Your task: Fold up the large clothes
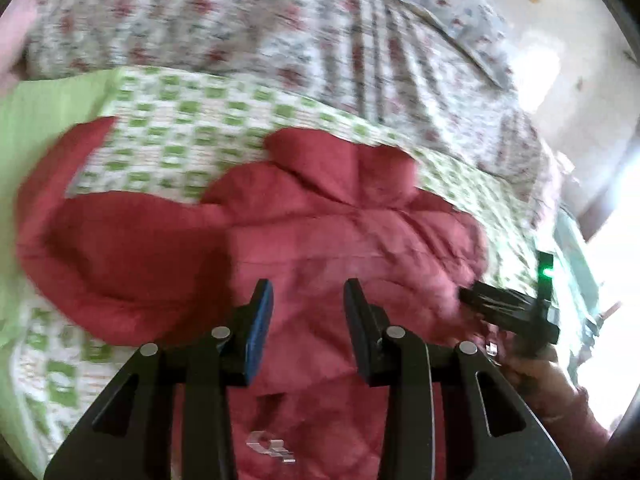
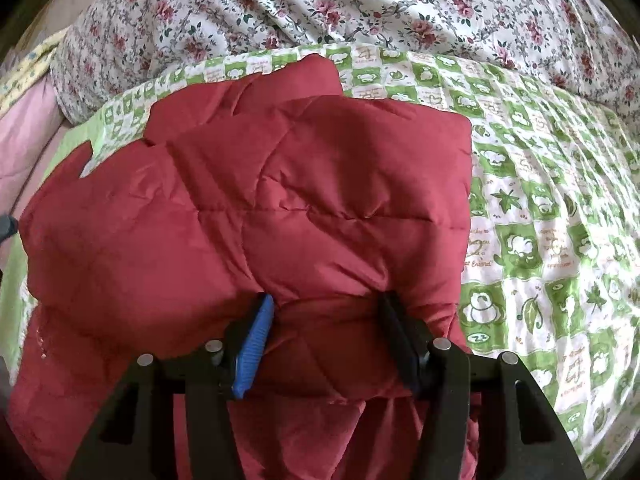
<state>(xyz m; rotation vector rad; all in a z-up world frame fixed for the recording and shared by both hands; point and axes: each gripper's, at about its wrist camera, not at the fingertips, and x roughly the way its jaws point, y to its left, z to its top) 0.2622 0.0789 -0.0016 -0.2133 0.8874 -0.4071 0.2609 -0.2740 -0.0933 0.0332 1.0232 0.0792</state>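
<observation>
A: What's laid out here?

B: A bed, with a floral sheet point(image 2: 360, 4) bunched across the far side and a green checked blanket point(image 2: 540, 208) spread over the near part. On that blanket lies the red quilted jacket point(image 2: 280, 200), the one thing being folded.

A: How far along would you say the folding is?

B: Partway, I'd judge. In the right wrist view the right side of the jacket looks turned over the body, with a fairly straight edge on the right. In the left wrist view, which is blurred, a sleeve point(image 1: 60, 184) curves out to the far left, not tucked in. So the left side and the final fold seem still to do.

A: And the grippers?

B: The left gripper point(image 1: 308, 308) hovers over the near middle of the jacket, its fingers spread and nothing between them. Whether the tips touch the cloth I cannot tell.

A: The right one?

B: The right gripper point(image 2: 326, 314) has its fingers well apart, pushed in against a puffy fold at the near edge. The padding bulges between them, but I cannot tell if it is truly pinched.
</observation>
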